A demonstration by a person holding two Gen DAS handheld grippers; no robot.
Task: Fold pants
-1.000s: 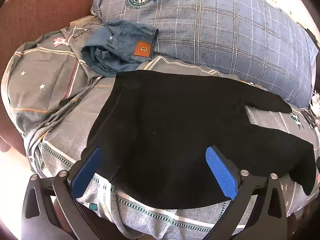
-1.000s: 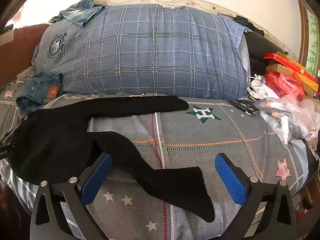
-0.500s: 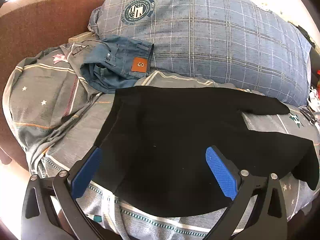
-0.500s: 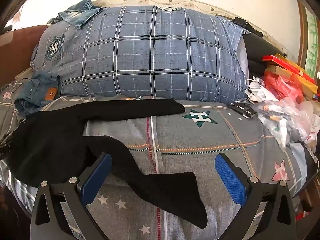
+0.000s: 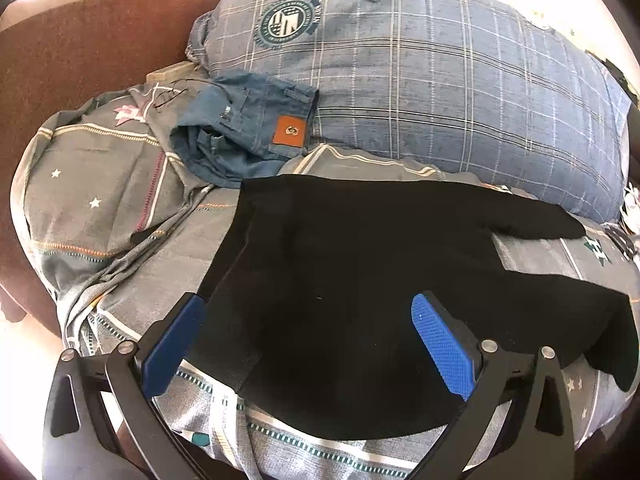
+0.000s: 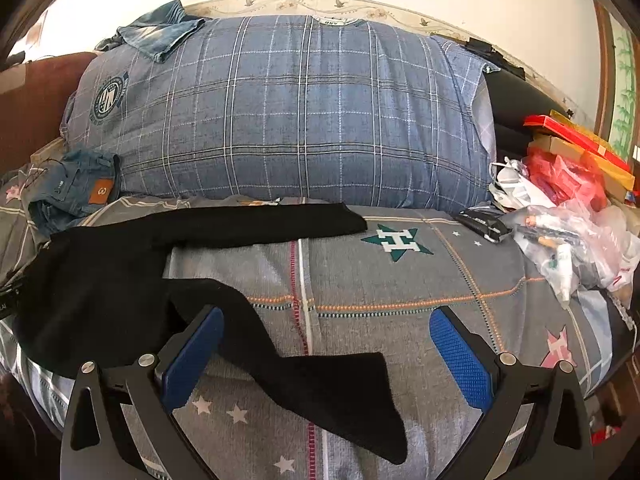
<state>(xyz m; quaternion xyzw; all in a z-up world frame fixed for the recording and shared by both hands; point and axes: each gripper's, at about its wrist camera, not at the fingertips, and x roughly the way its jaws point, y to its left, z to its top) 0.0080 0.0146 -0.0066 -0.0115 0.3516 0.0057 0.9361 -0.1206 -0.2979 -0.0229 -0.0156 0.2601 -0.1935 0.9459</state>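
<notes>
Black pants (image 6: 100, 280) lie flat and unfolded on the grey star-print quilt (image 6: 400, 280) — waist left. Both legs splay apart toward the quilt's right.

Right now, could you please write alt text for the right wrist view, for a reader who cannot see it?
Black pants lie unfolded on a grey star-patterned bedspread, legs spread apart. The open right gripper hovers over the nearer leg, holding nothing. Behind are a blue plaid pillow and folded jeans.

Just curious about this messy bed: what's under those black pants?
The black pants lie spread on a grey star-patterned quilt. Whatever lies beneath the quilt is covered.
</notes>
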